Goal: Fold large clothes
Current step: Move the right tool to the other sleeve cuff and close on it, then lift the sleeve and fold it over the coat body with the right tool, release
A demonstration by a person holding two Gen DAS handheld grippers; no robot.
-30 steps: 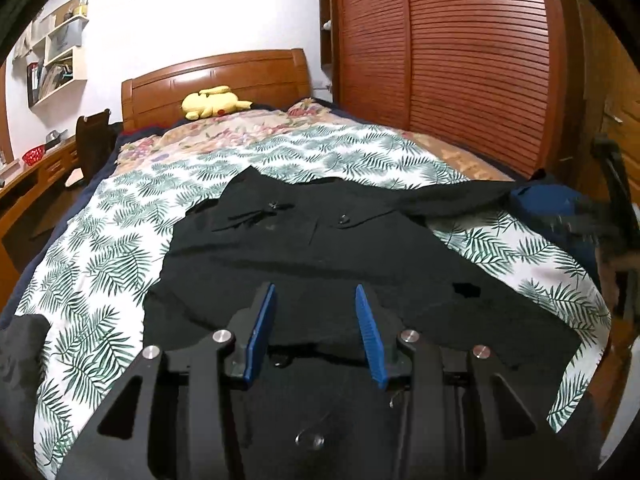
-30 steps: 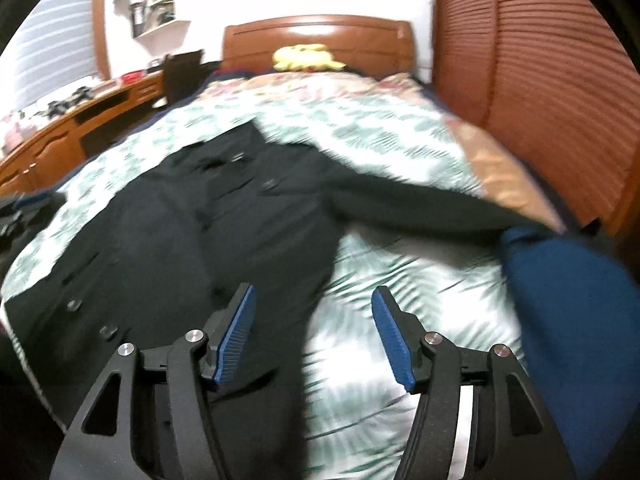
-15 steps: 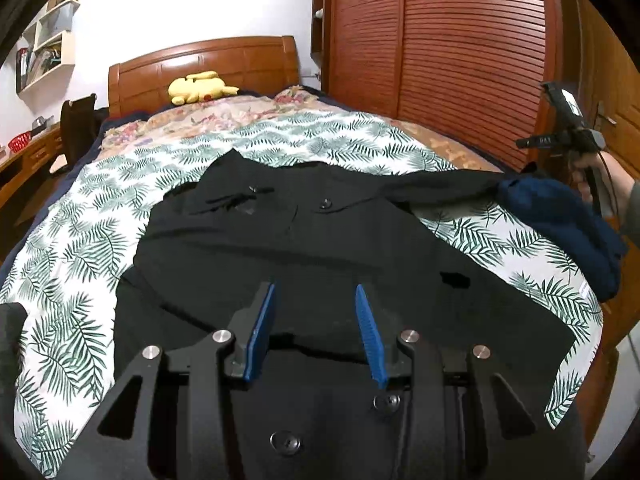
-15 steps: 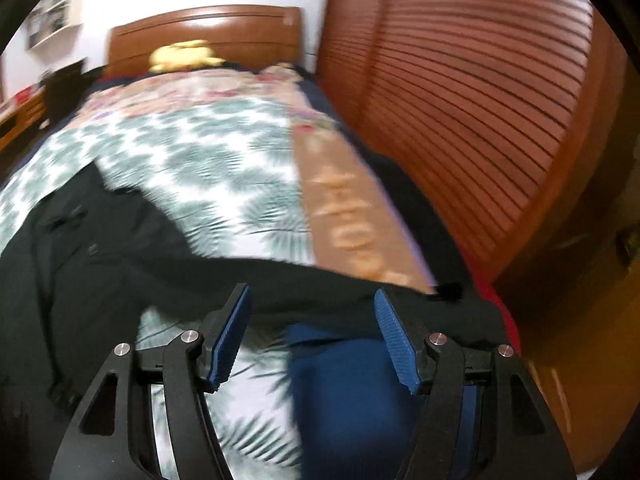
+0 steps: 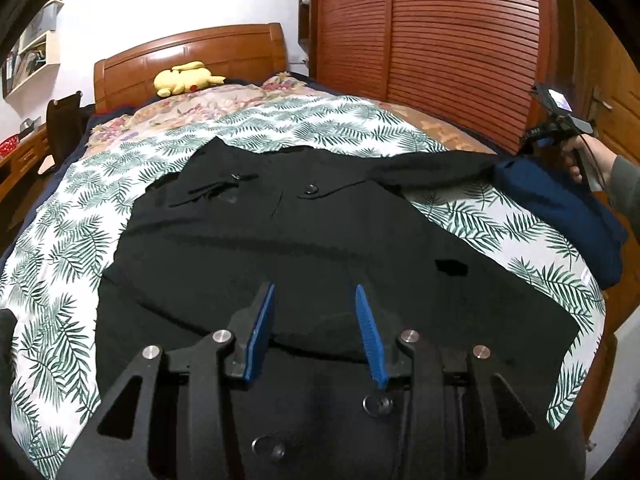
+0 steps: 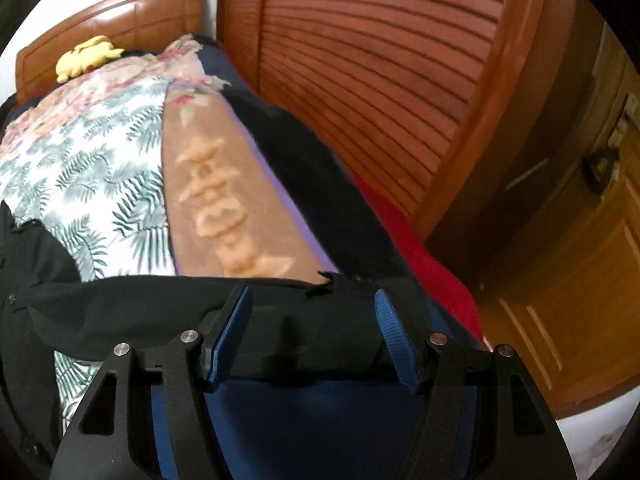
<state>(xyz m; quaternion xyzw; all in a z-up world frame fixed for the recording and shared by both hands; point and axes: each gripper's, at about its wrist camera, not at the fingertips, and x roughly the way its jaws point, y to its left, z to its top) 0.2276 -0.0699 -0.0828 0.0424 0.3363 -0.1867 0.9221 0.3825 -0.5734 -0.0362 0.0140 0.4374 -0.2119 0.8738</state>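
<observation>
While the black coat [image 5: 304,248] lies spread on the bed [image 5: 60,248], both grippers stand spread, the right gripper [image 6: 312,336] straddling its sleeve cuff [image 6: 344,320]. Risk, judged: closing may also pinch the blue garment [image 6: 312,428] beneath. Louvred wardrobe doors [image 5: 440,40] crowd the right side.

Black coat [image 5: 304,248] on a white bedspread [image 5: 68,208] with green fern print, navy garment [image 5: 560,208] at 3 o'clock, yellow plush [image 5: 186,79] at 11, blue-padded fingers [image 5: 260,332].
</observation>
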